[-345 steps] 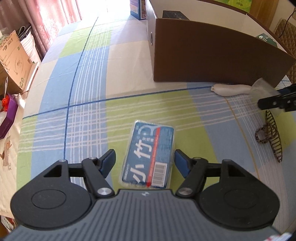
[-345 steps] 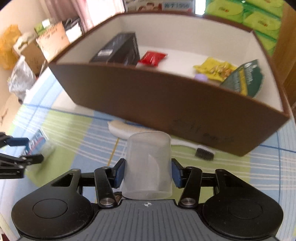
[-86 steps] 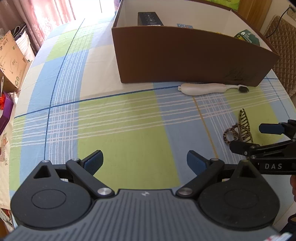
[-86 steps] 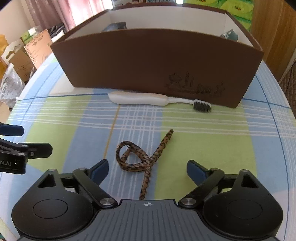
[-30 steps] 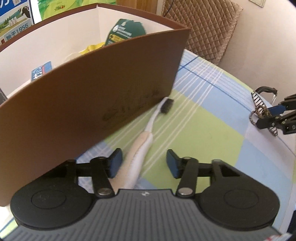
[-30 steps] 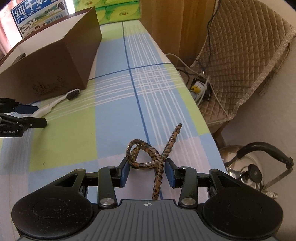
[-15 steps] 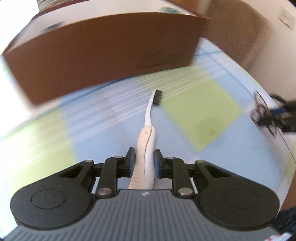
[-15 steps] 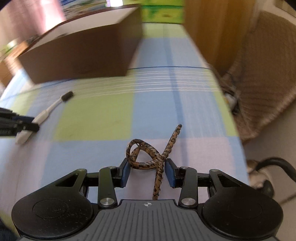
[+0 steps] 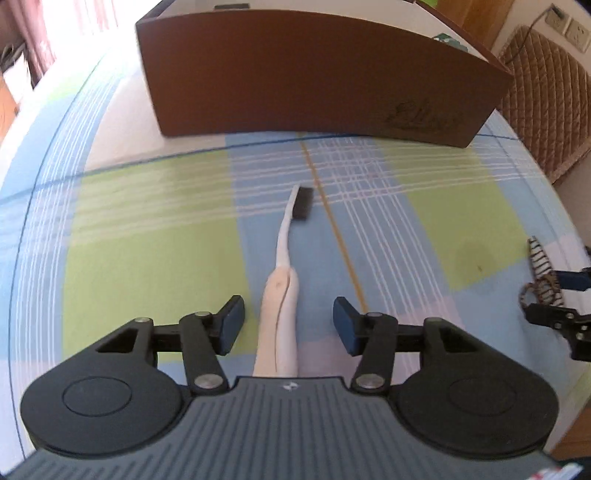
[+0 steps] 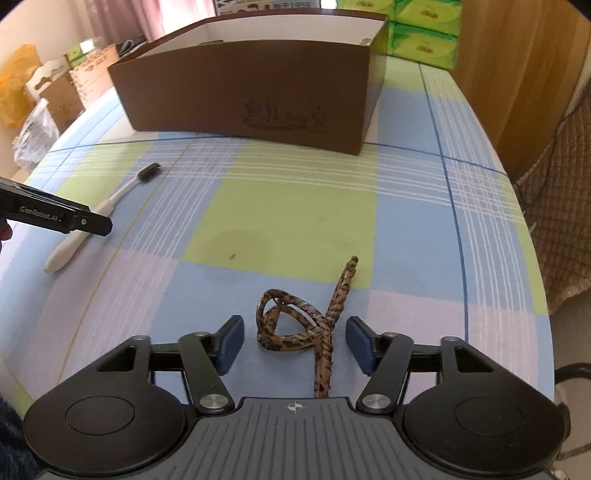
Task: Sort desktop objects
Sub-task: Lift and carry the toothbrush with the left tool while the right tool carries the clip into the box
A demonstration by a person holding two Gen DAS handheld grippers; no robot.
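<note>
Between spread left gripper (image 9: 288,321) fingers — toothbrush (image 9: 282,288); right gripper (image 10: 294,341) likewise, hair clip (image 10: 306,325).

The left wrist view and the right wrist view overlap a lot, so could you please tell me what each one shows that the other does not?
Only the left wrist view shows the wall sockets and the open left gripper straddling the toothbrush handle.

Only the right wrist view shows the green tissue packs, the cardboard boxes at left, and the open right gripper astride the leopard-print hair clip.

Both show the brown box, the checked tablecloth, toothbrush, clip and quilted chair.
</note>
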